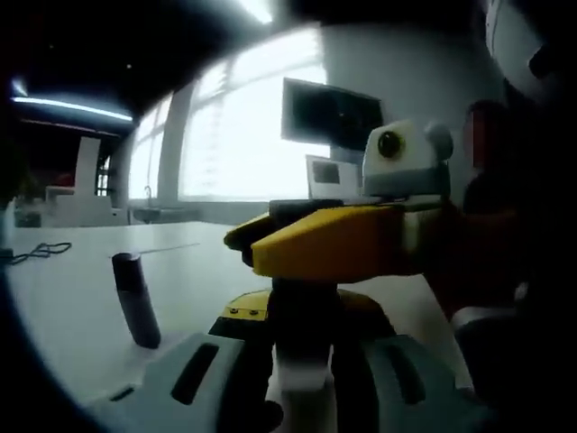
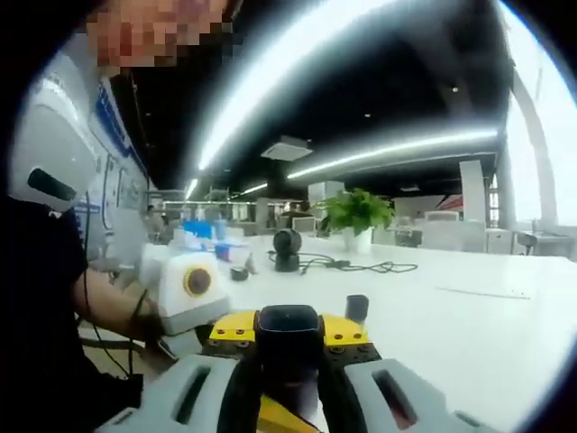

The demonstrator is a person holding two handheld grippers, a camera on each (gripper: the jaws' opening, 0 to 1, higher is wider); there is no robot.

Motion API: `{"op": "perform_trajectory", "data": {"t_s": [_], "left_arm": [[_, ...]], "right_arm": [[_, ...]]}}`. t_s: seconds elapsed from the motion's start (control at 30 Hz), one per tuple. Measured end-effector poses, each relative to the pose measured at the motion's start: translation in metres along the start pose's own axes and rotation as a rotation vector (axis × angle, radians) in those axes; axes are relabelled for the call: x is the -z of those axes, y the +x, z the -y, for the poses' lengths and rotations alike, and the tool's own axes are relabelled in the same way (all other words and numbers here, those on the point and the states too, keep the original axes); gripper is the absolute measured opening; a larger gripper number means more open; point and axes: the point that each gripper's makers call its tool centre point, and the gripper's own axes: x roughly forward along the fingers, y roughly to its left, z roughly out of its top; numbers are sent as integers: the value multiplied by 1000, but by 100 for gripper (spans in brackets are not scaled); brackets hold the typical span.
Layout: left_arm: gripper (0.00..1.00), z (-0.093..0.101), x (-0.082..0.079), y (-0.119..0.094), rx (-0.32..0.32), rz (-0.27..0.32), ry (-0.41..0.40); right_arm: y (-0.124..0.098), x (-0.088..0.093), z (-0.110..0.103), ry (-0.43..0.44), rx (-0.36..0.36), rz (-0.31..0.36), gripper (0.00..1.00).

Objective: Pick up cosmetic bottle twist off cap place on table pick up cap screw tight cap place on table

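I had the bottle [image 1: 302, 388] off the table [image 1: 72, 298], caught between both tongs. My left gripper [image 1: 302, 341] was closed on its pale lower part, one grey jaw on each side of it. From the left gripper view, the bottle's dark upper part rose straight into the yellow nose of my right gripper [image 1: 270, 245], which came in above it from the right.

In the right gripper view, my right tongs pinched a dark, rounded block, the cap [image 2: 288, 343] as far as I could tell, with the left gripper's yellow body just behind it. Whether the cap sat tight or loose on the bottle I could not tell.

Left of the bottle, in the left gripper view, a dark tube [image 1: 135, 298] stood upright on the table, apart from both tongs. A small dark stub [image 2: 357, 308] stood just beyond the bottle in the right gripper view; I could not say whether it was that same tube.

Far behind the bottle lay a black cable [image 2: 352, 264], beside a potted plant [image 2: 356, 212]. A monitor [image 1: 334, 113] stood before the bright window [image 1: 234, 135].
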Motion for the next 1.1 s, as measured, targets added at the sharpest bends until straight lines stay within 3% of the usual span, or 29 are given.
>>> {"op": "perform_trajectory", "data": {"t_s": [0.13,0.6,0.8,1.1], "left_arm": [[13,0,-1,1,-14,-1,1],[13,-9,0,-1,-54,-4,4],[13,-11,0,-2,-88,-6,12],[13,-11,-1,-3,-107,-11,26]], "right_arm": [[0,1,4,2,96,-8,16],[-3,1,13,9,289,-14,16],[-3,0,13,-33,357,-13,16],[-5,-1,16,-17,413,8,16]]}}
